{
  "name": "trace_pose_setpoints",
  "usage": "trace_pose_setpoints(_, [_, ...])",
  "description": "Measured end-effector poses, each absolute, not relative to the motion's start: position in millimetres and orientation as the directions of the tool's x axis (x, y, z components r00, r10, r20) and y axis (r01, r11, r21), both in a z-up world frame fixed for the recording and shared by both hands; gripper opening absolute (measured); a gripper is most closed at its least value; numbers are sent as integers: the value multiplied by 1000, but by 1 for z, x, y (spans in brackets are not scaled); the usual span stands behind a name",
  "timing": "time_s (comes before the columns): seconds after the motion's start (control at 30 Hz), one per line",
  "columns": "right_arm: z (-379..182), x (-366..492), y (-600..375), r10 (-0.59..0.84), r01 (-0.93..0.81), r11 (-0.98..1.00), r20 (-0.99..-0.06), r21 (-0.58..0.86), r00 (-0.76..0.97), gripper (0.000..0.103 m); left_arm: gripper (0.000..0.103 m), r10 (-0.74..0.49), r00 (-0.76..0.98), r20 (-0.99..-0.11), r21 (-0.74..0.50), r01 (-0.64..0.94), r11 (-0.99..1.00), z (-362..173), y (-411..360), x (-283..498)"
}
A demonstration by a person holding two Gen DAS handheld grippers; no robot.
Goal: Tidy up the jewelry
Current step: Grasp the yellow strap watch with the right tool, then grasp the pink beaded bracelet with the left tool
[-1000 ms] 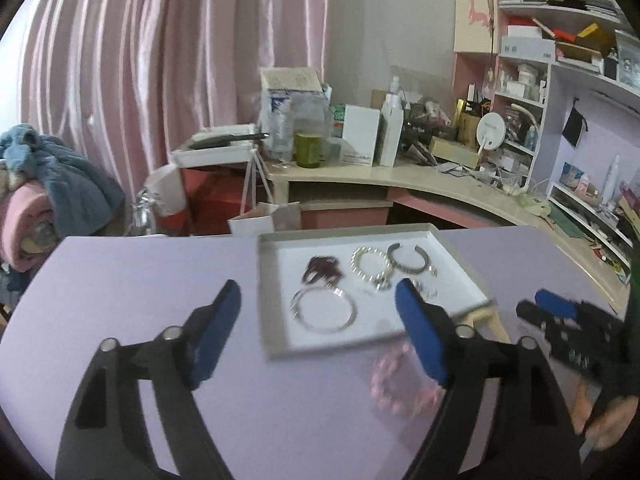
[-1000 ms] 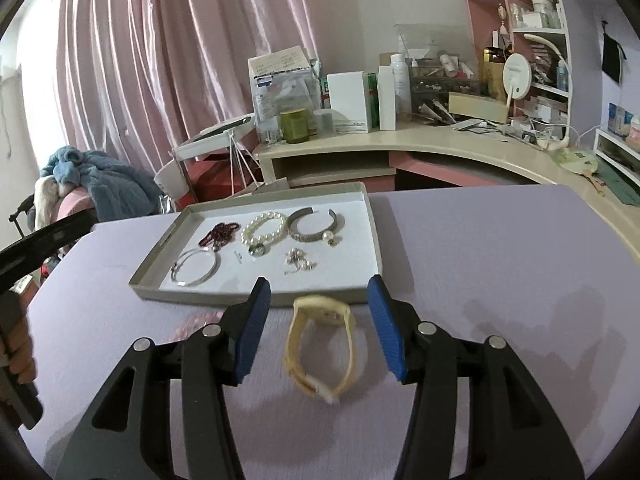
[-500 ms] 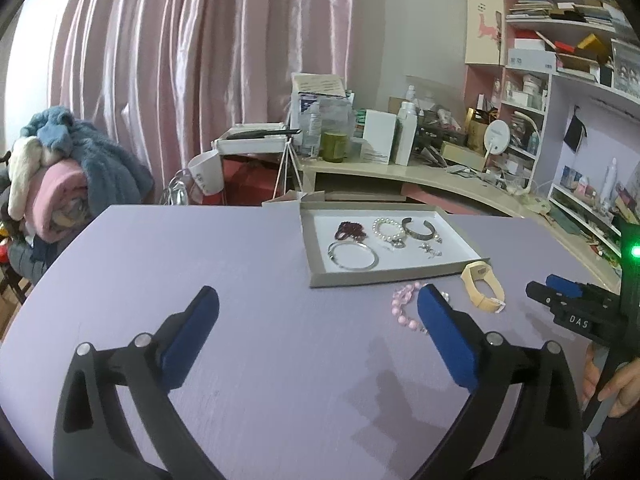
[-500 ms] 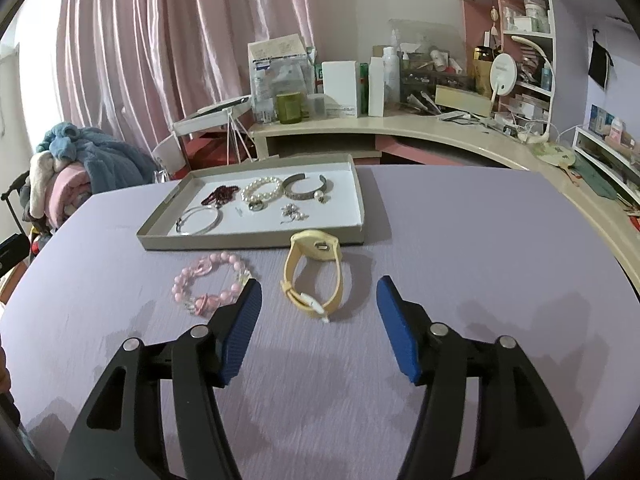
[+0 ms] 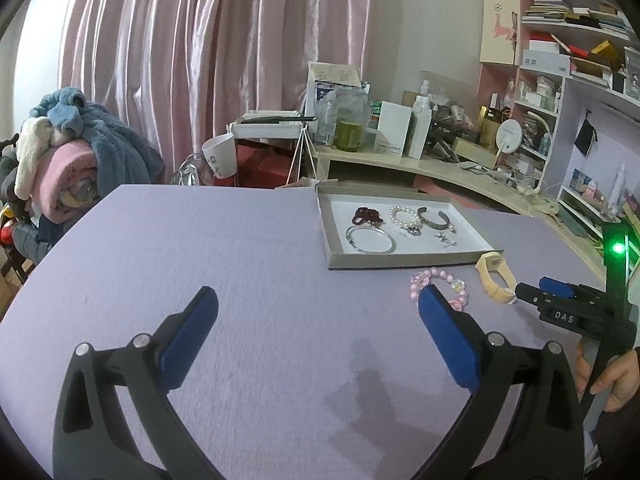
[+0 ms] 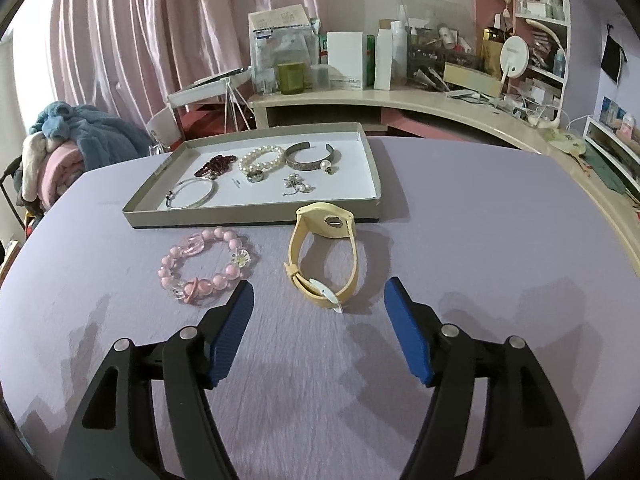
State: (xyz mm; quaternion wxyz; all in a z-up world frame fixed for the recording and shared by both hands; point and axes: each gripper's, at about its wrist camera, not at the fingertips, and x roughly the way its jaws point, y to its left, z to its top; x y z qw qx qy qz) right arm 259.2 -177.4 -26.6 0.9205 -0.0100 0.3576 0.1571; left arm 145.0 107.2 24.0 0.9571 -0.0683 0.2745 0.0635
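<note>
Facing you, nearest first:
Right gripper (image 6: 318,312): jaws have just been opening, nothing between them.
Yellow watch (image 6: 325,254): just ahead, centred on the gap, on its side on the purple table (image 6: 480,220), long axis running away from you.
Left gripper (image 5: 316,316): wide apart, empty, further off.
Pink bracelet (image 6: 206,264): left of the watch.
Tray (image 6: 256,216): just beyond, holding the sorted jewelry.
</note>
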Motion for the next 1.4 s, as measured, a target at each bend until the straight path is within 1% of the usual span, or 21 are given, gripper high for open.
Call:
trace_pose_setpoints(0.17, [-30, 262, -173, 275, -299, 951, -670, 82, 689, 70, 100, 83, 836, -542, -99, -162, 982, 20, 108, 150])
trace_pose_setpoints(0.23, [-32, 266, -171, 254, -288, 955, -673, 63, 694, 78, 100, 83, 835, -544, -98, -161, 982, 18, 107, 151])
trace_pose_setpoints(0.3, [-33, 269, -169, 240, -282, 958, -677, 49, 696, 83, 100, 80, 833, -548, -98, -159, 982, 16, 106, 152])
trace_pose_setpoints(0.33, [-34, 273, -167, 234, -280, 959, -683, 45, 692, 83, 100, 80, 832, -549, -97, -159, 982, 16, 107, 153])
trace_pose_setpoints(0.63, [-44, 294, -158, 197, -244, 969, -717, 39, 668, 83, 100, 80, 820, -566, -95, -161, 982, 9, 108, 158])
trace_pose_setpoints(0.83, [-50, 313, -160, 188, -203, 976, -746, 72, 639, 83, 100, 76, 814, -576, -94, -158, 983, 4, 110, 161])
trace_pose_setpoints(0.97, [-50, 320, -160, 184, -194, 978, -748, 75, 638, 82, 100, 70, 809, -583, -98, -156, 983, 2, 110, 164])
trace_pose_setpoints(1.07, [-51, 322, -156, 180, -203, 977, -753, 63, 633, 77, 100, 68, 808, -586, -97, -154, 983, 1, 110, 166])
trace_pose_setpoints(1.17, [-54, 325, -153, 178, -211, 976, -766, 57, 617, 70, 100, 65, 805, -590, -98, -151, 984, 0, 108, 168])
trace_pose_setpoints(1.2, [-55, 325, -153, 179, -214, 975, -771, 57, 612, 60, 100, 62, 804, -592, -99, -149, 984, 0, 108, 170])
trace_pose_setpoints(1.23, [-54, 324, -153, 182, -218, 974, -766, 57, 616, 45, 100, 58, 802, -594, -102, -146, 984, -1, 107, 171])
trace_pose_setpoints(1.3, [-52, 322, -156, 198, -225, 972, -766, 72, 611, 39, 100, 46, 799, -600, -109, -139, 984, -2, 106, 173])
trace_pose_setpoints(1.4, [-49, 314, -165, 243, -223, 966, -747, 130, 619, 38, 100, 35, 797, -603, -108, -124, 986, -3, 99, 179])
